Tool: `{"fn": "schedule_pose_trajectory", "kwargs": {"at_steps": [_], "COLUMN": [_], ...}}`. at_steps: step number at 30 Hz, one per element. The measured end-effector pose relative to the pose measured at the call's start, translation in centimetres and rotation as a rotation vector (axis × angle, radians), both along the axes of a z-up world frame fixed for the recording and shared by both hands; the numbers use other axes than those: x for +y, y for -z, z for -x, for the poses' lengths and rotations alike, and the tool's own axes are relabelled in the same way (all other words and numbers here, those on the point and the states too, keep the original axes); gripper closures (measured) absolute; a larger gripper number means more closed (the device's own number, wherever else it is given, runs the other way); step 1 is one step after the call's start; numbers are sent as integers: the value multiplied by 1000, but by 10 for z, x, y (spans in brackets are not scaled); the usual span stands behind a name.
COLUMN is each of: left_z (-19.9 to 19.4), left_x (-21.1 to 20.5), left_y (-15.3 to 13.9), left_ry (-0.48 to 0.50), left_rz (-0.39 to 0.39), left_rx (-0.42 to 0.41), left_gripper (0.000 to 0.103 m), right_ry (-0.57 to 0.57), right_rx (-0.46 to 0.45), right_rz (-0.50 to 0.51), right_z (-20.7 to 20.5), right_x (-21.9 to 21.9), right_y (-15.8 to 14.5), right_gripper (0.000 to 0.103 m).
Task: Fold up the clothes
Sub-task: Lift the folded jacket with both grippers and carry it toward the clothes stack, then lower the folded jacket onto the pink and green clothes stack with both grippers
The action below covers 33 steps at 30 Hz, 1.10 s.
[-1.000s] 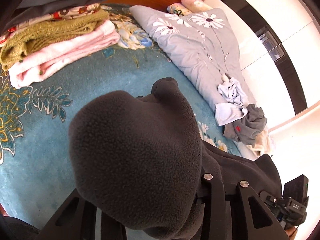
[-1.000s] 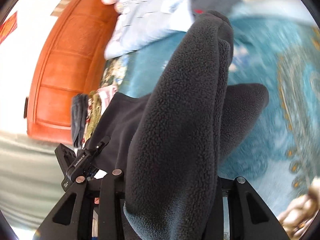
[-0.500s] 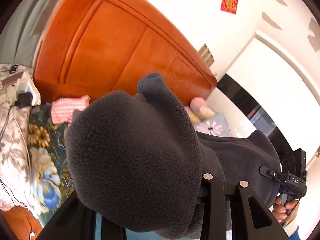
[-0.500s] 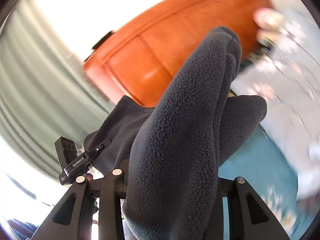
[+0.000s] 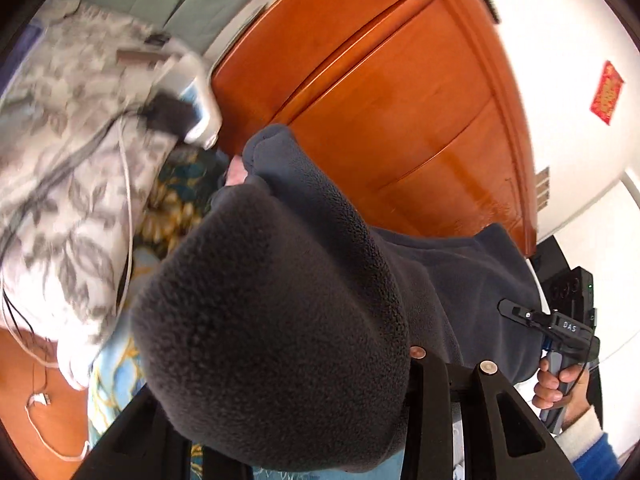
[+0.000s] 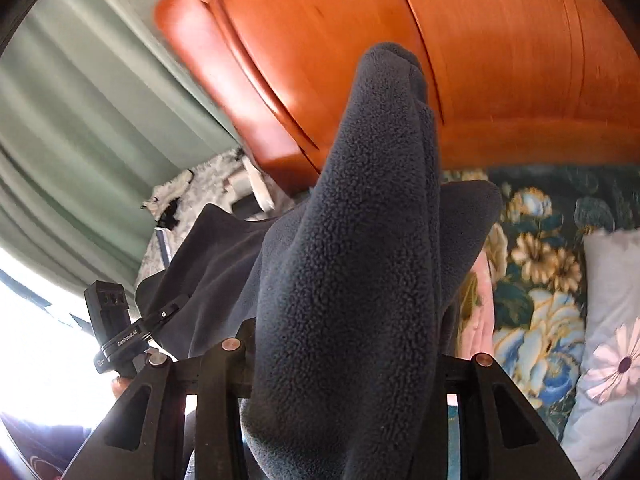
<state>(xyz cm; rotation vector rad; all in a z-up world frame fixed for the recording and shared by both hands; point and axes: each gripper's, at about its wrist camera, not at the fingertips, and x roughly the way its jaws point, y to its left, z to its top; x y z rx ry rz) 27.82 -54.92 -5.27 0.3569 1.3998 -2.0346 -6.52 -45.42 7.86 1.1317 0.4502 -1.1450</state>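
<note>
Bunching up between the left gripper fingers, the dark grey fleece fills most of the left wrist view; a thick wad of it sits right in the gap w/ the fingers pinched on it. Right finger frame shows clearly, left one mostly hidden under fabric. From that wad the fleece runs off to the right as a stretched span toward the right gripper, seen side-on w/ the person's hand around its handle.

Right wrist view, same story: fleece stands up in a tall folded ridge straight out of the right gripper fingers, which are clamped on it (gap packed w/ fabric, so narrow). The rest of the fleece hangs across to the left gripper at lower left. Garment is held up off the bed, between both grippers.

Behind the fleece, near: floral bedspread in teal, gold & blue, plus a grey daisy-print quilt at far right. A pink item peeks out beside the fleece; can't tell what it is. Left side in the left wrist view: grey leaf-print cloth w/ a white cable over it, blurred.

Farther back: orange wooden headboard, green curtain, white wall w/ a red paper decoration.
</note>
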Motion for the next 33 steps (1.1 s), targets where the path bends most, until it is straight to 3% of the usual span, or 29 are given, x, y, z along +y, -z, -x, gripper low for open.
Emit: {"fn": "schedule_pose_trajectory", "kwargs": {"at_steps": [1,4,7,9,12,14,16,20,22,28,33], "left_z": [-3,-10,-2,2,9,18,22,10,9,7,-10], "left_x": [1,6,9,13,18,21,22,16,11,12,20], "left_y": [13,35,4,-22,-37,-21,3,33,33,25,24], "left_ry": [-8,-19,-20,-9,14,25,26,26,41,70,60], "left_rz": [-30,-74,26,113,176,152,77,-61,-86,-142,-195], "left_rx": [31,107,112,135,161,118,86,158,166,153,158], "left_gripper": [63,62,62,63,63,63,63,57,55,47,40], "right_ry": [25,80,72,40,8,19,47,122,128,133,242], "right_rx": [-10,-135,-187,-177,-165,-154,-166,-288,-339,-343,-346], "right_rz": [-52,-73,-24,33,111,98,25,-32,-22,-54,-43], "right_z": [6,34,45,50,63,70,73,85,87,90,118], "right_x": [-4,-17,-16,-16,-27,-37,-38,-33,-27,-25,4], "right_y": [25,67,69,52,31,32,47,86,92,82,66], "right_gripper": [62,58,58,59,60,60,59,53,52,44,36]}}
